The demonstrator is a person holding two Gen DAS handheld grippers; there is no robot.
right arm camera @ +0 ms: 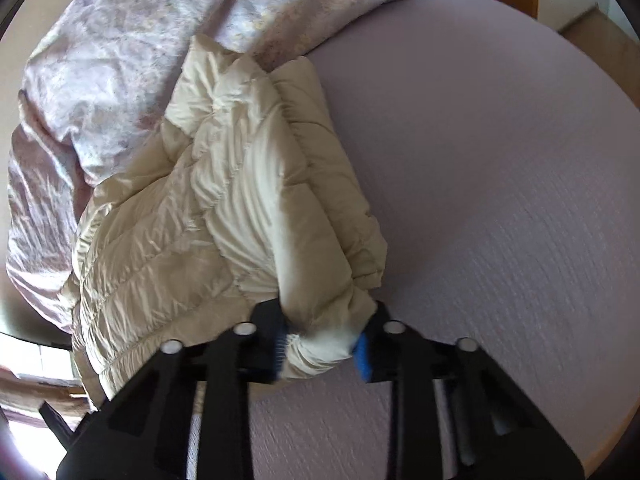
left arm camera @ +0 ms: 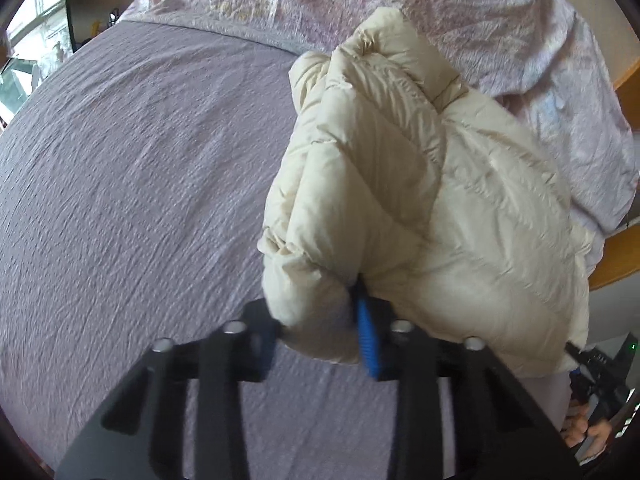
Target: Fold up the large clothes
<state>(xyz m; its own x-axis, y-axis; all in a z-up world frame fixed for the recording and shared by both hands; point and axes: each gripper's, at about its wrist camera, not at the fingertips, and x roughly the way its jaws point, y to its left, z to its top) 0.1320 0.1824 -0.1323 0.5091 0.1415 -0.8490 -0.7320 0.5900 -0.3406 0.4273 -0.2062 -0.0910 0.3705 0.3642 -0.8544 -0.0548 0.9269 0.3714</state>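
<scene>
You have one garment in play, a cream puffer jacket (left arm camera: pixel 420 200), and both of your tools are fastened to it. Your left gripper (left arm camera: pixel 324 336) has its two fingers closed onto a bunched fold at the near edge of the jacket; the blue pad (left arm camera: pixel 368 340) on its right finger presses against the padding, while the left finger is mostly hidden behind the fabric. Your right gripper (right arm camera: pixel 320 350) is likewise clamped on a puffed roll of the same jacket (right arm camera: pixel 224 208), with two blue pads (right arm camera: pixel 362 354) showing, one on each side of the pinched fabric. The jacket is gathered into a thick, quilted bundle, its layers doubled over one another, and it sits on the mauve bed sheet (left arm camera: pixel 132 184) that covers the mattress; whether the near end is lifted clear of the sheet or just resting on it, you cannot tell from these views. The far end of the jacket lies against one crumpled floral duvet (left arm camera: pixel 460 12), pinkish white, heaped along the back of the bed, and in the right wrist view that duvet (right arm camera: pixel 120 40) spreads to the left of the jacket while the bare sheet (right arm camera: pixel 500 160) runs off to the right. In the lower right of the left wrist view you can see your right hand (left arm camera: pixel 580 432) wrapped around the other tool's handle, just beside the jacket's edge. One strip of orange wooden bed frame (left arm camera: pixel 616 256) shows past the duvet.
</scene>
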